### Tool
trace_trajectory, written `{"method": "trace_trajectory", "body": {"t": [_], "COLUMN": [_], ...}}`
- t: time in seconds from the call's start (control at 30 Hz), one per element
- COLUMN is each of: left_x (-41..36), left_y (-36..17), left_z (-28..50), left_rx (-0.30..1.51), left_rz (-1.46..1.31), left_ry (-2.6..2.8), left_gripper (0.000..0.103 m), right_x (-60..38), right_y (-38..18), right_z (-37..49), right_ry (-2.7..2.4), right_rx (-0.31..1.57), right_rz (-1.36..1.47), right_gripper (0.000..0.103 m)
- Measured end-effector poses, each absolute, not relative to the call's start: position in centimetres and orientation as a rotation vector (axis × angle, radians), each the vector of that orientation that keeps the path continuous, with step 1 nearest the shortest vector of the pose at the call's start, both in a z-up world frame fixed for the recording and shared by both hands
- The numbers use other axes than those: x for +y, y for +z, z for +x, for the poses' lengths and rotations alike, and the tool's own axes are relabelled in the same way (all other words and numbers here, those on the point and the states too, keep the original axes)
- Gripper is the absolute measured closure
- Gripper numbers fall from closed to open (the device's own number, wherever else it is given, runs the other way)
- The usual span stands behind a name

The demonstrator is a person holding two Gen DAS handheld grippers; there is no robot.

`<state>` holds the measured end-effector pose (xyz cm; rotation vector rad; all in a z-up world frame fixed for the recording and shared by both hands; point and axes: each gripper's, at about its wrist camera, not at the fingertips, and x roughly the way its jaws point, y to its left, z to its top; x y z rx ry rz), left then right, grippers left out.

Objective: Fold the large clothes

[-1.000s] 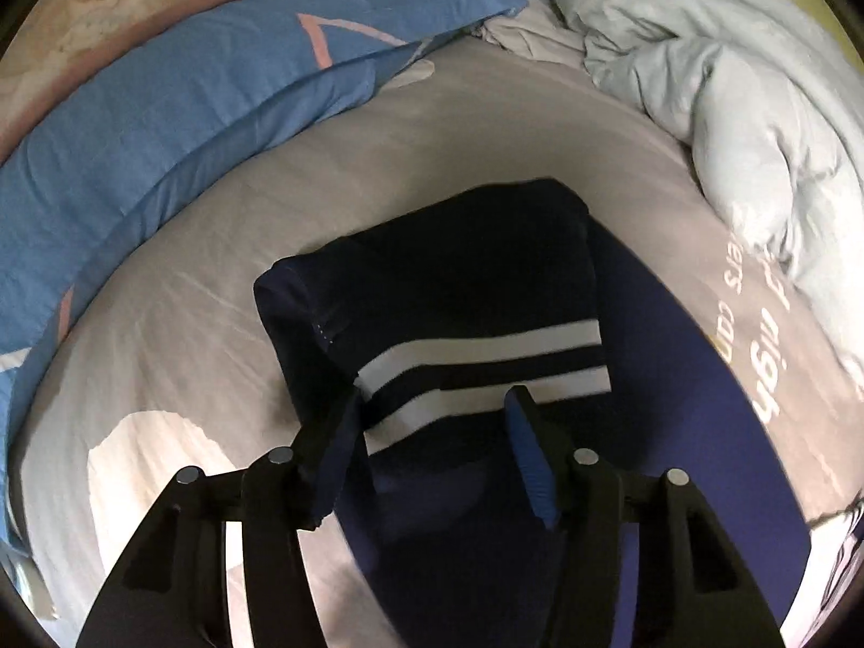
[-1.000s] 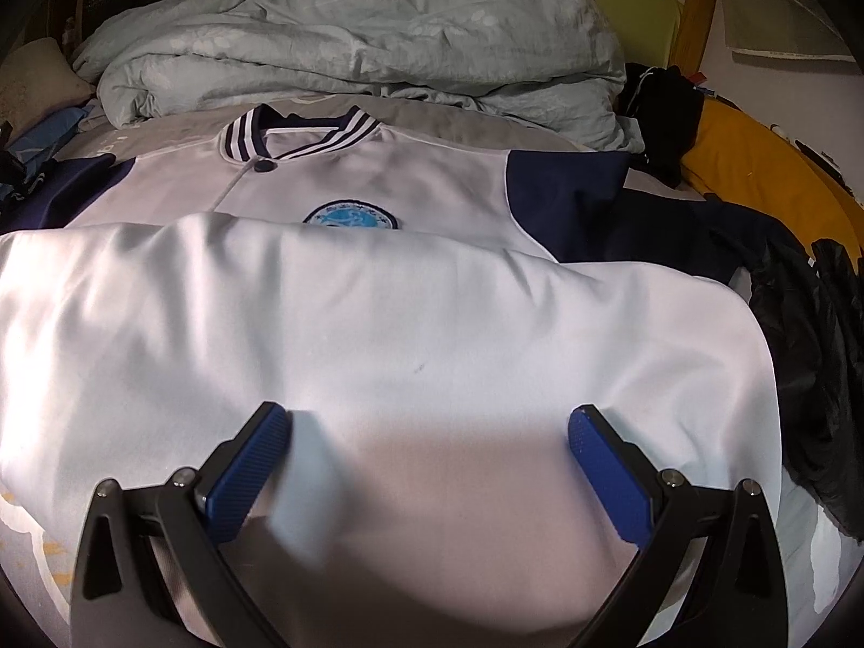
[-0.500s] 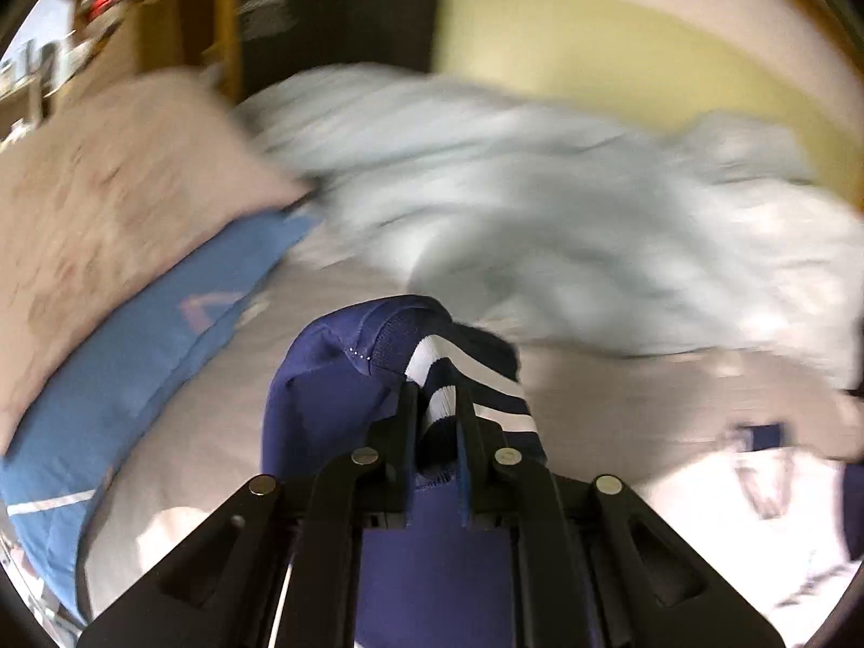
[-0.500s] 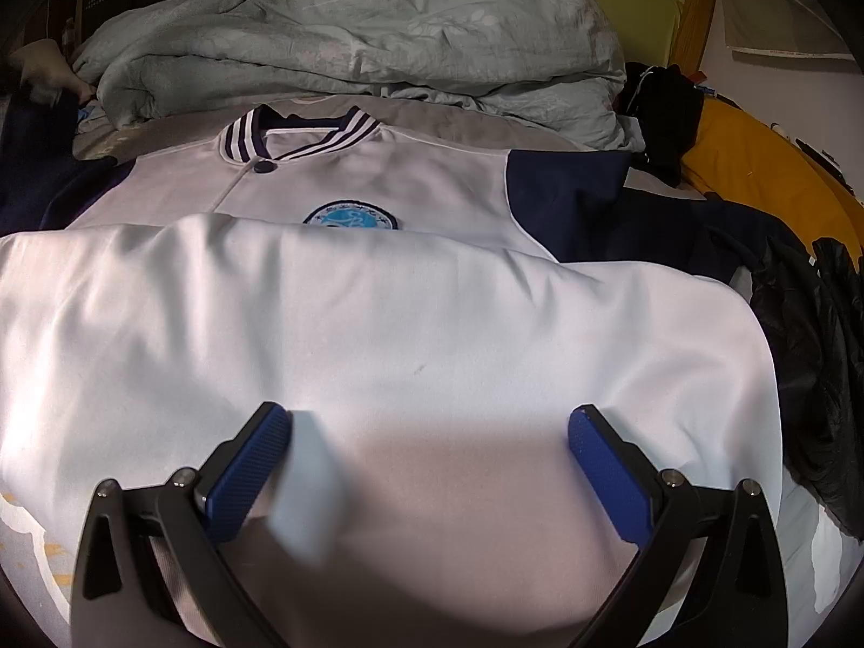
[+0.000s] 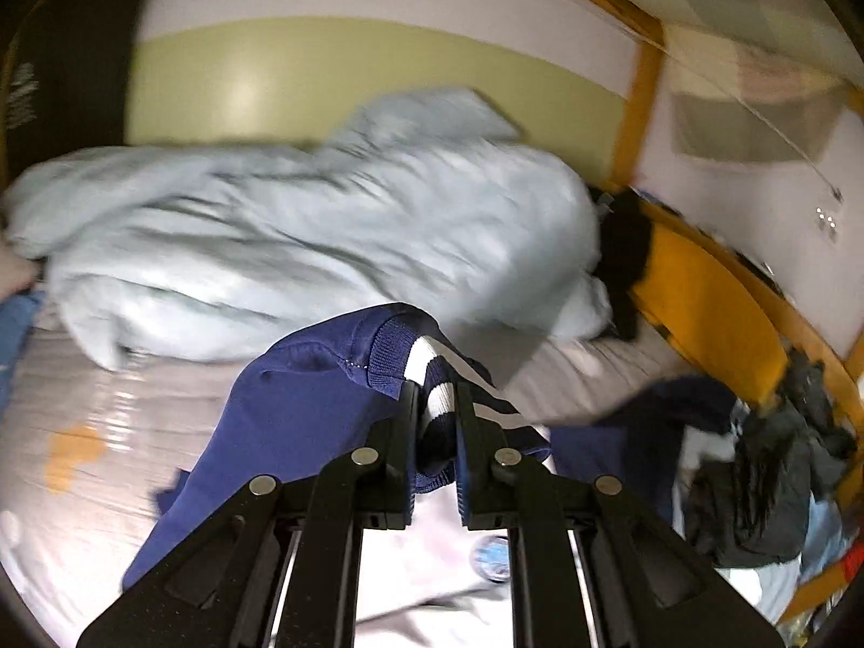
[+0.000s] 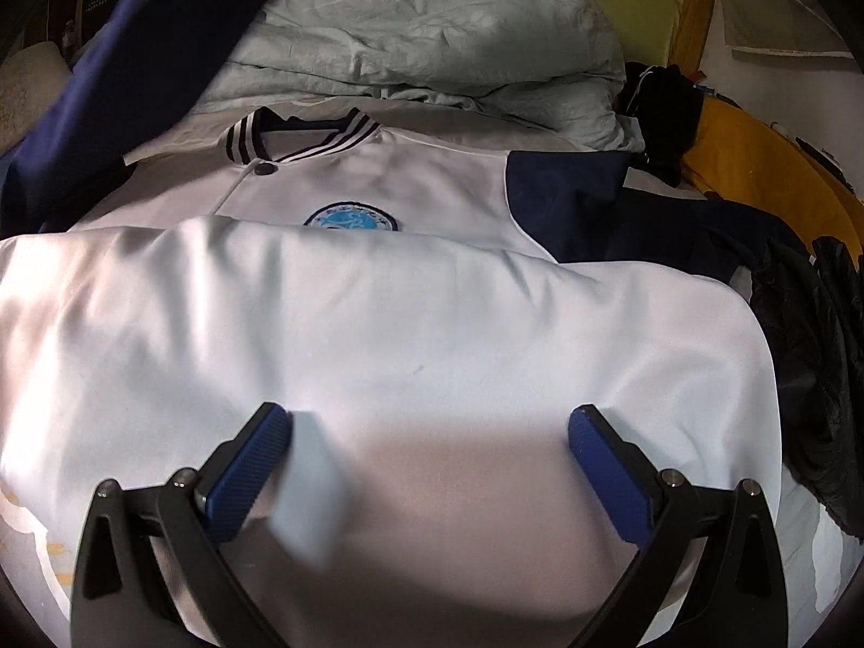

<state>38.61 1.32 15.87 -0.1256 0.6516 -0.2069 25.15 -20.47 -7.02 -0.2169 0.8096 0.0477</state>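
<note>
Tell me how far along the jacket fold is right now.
Done: the white body of the jacket has its lower half folded up to the chest badge. In hand: the left gripper is shut on the striped cuff of the navy sleeve, lifted off the bed. The right gripper sits open on the white fabric. Left: laying that sleeve across, then the other navy sleeve.

Pale blue duvet (image 6: 432, 38) heaped at far side of bed, against a yellow-green wall panel (image 5: 324, 75). Grey bedsheet (image 5: 97, 378) near left, with an orange print patch. Yellow cloth (image 6: 756, 162) far right; a black garment (image 6: 667, 108) sits at its left end. Dark crumpled clothes (image 6: 810, 356) at right. Wooden post (image 5: 640, 102) upright, far right.
</note>
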Motion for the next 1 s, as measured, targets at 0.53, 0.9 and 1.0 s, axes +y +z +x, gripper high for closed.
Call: {"method": "trace_trajectory", "body": {"t": [0.53, 0.9, 1.0], "left_x": [-6.3, 3.4, 5.1], "left_y": [8.2, 2.3, -0.4], "left_z": [31.2, 22.3, 21.4], "left_rx": [0.655, 0.456, 0.416], "left_rz": [0.017, 0.083, 0.064], "left_ry": [-0.321, -0.015, 0.035], "left_gripper": [0.043, 0.011, 0.011], "right_x": [-20.5, -20.5, -20.5], "right_y": [-7.0, -7.0, -7.0], "right_z": [25.1, 25.1, 25.1], "right_ry": [0.052, 0.053, 0.053], "right_rx": [0.810, 0.809, 0.809], "right_rz": [-0.212, -0.213, -0.213], "right_gripper": [0.000, 0.000, 0.000]}}
